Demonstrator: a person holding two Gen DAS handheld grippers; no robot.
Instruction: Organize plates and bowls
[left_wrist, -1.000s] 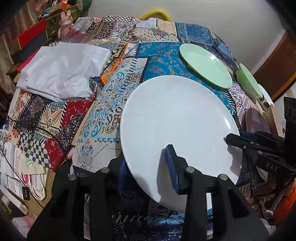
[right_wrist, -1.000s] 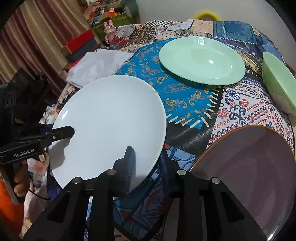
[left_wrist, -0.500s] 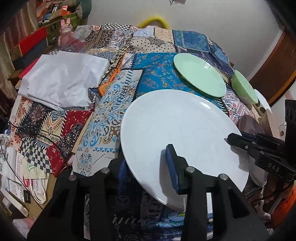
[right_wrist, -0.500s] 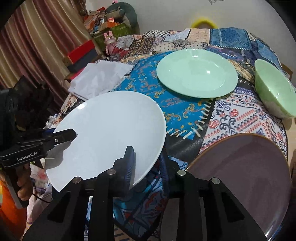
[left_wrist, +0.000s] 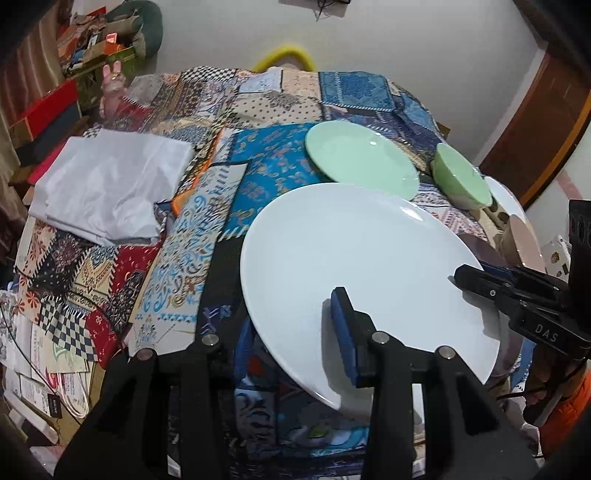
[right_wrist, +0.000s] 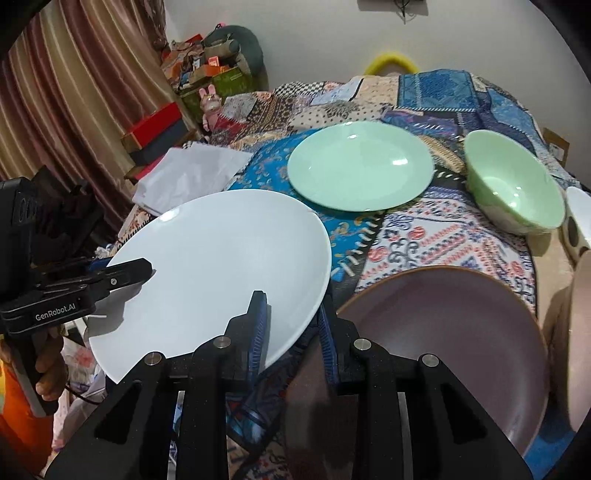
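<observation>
A large white plate (left_wrist: 362, 266) is held above the patchwork table, level, by both grippers. My left gripper (left_wrist: 291, 332) is shut on its near rim. My right gripper (right_wrist: 291, 328) is shut on the opposite rim; the plate also shows in the right wrist view (right_wrist: 221, 266). A pale green plate (right_wrist: 360, 166) and a green bowl (right_wrist: 513, 184) sit further back on the cloth. A big mauve plate (right_wrist: 443, 332) lies just right of the right gripper.
A folded white cloth (left_wrist: 110, 184) lies at the left of the table. A white cup (right_wrist: 578, 218) stands at the right edge. Boxes and clutter (right_wrist: 159, 125) stand by the curtain at the far left.
Both grippers have lifted the white plate higher off the table and drawn it back toward me; the green plate and bowl now sit further away in view.
</observation>
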